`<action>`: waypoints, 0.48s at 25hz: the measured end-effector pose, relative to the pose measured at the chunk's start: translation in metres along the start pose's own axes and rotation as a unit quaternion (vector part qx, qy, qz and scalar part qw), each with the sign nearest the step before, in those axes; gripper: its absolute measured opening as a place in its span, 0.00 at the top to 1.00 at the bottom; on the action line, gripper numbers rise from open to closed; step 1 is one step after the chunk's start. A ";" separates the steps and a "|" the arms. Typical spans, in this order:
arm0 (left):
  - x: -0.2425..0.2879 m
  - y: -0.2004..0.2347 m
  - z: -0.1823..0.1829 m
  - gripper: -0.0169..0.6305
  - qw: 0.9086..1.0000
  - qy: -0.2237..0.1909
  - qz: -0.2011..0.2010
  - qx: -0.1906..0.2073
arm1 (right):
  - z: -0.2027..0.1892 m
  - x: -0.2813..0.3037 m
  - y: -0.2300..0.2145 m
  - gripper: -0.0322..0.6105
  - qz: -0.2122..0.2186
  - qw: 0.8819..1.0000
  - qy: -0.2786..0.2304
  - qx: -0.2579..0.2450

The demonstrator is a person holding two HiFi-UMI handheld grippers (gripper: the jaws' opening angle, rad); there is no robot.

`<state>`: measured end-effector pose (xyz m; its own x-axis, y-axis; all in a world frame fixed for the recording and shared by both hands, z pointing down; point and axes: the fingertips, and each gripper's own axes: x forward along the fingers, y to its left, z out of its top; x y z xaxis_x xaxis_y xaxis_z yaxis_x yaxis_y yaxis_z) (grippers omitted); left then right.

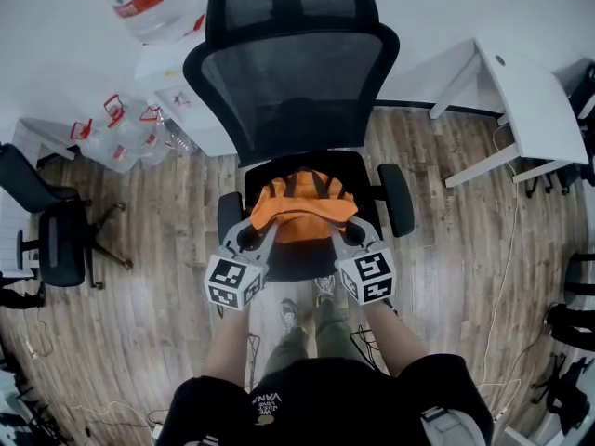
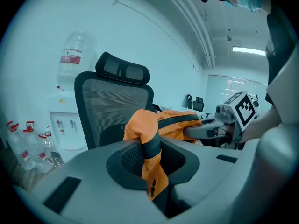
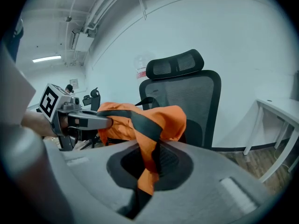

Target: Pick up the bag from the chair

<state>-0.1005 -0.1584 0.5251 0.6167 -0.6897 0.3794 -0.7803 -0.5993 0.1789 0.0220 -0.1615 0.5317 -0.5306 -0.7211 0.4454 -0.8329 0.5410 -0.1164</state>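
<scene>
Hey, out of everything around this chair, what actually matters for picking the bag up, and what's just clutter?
For the job: orange bag; black mesh chair; left gripper and right gripper, both shut on it.
Just around: water bottles on the floor; white desk; second black chair; water dispenser.

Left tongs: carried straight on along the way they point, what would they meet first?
The left tongs pinch the orange bag, so its bunched fabric comes first. Beyond it is probably the chair's mesh backrest, though depth is unclear.
</scene>
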 end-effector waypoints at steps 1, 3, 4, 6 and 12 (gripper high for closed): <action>-0.002 -0.002 0.002 0.87 1.000 -0.001 0.000 0.001 | 0.003 -0.002 0.001 0.95 -0.001 1.000 -0.002 -0.002; -0.007 -0.004 0.009 0.87 1.000 -0.006 0.000 0.005 | 0.009 -0.007 0.003 0.95 -0.001 1.000 -0.007 -0.006; -0.009 -0.005 0.013 0.87 1.000 -0.009 0.000 0.007 | 0.013 -0.009 0.004 0.95 -0.002 1.000 -0.010 -0.008; -0.012 -0.007 0.021 0.87 1.000 -0.014 -0.001 0.012 | 0.020 -0.013 0.005 0.95 -0.003 1.000 -0.016 -0.010; -0.019 -0.016 0.046 0.88 0.999 -0.031 -0.003 0.026 | 0.042 -0.028 0.003 0.95 -0.008 0.999 -0.036 -0.016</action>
<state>-0.0951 -0.1543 0.4735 0.6281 -0.7089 0.3208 -0.7710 -0.6226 0.1337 0.0276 -0.1575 0.4810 -0.5274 -0.7587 0.3823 -0.8368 0.5417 -0.0795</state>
